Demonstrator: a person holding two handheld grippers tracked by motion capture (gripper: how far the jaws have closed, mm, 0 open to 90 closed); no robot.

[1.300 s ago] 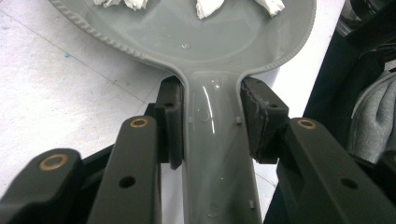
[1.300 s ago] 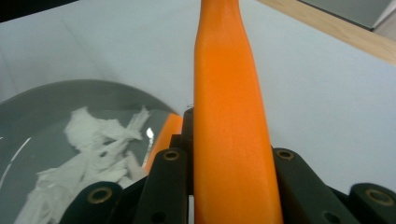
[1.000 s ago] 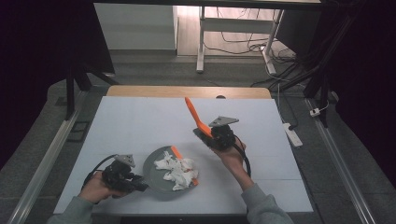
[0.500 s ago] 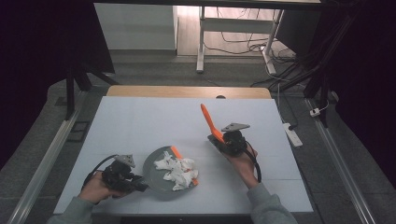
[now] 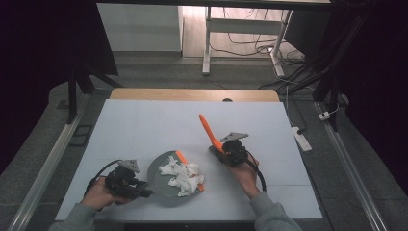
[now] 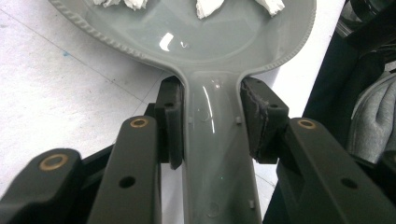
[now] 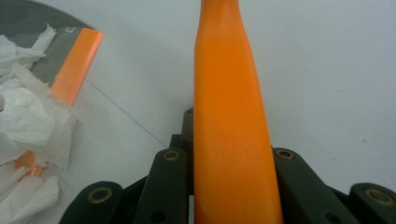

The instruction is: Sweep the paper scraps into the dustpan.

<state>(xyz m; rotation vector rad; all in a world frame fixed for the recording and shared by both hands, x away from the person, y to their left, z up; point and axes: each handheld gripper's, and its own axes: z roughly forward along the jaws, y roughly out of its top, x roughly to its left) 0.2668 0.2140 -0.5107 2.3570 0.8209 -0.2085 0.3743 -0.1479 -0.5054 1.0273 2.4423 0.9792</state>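
Item one: my left gripper [image 5: 139, 188], at the near left of the table [image 5: 144, 125], clamped on the handle of a grey dustpan [image 5: 161, 178]; in the left gripper view both pads press the handle's sides [image 6: 217, 154]. Item two: the dustpan itself, lying flat on the table, orange strip [image 5: 182, 157] along its lip, facing away from me and to the right. Item three: crumpled white tissue scraps [image 5: 182, 177], heaped inside the pan, a few lying over the orange lip; I see no loose scraps on the table around it. Item four: my right gripper [image 5: 222, 149], just right of the pan, jaws closed tight on an orange brush handle [image 5: 208, 129] that angles up and away; the right gripper view shows the handle [image 7: 231, 116] running straight out between the jaws, its head end hidden from me. Status, as I judge it: the sweeping looks done, with the tissue gathered in the pan. Outstanding: parking the brush on the table and carrying the loaded pan off to be emptied, kept level so nothing slides over the lip.
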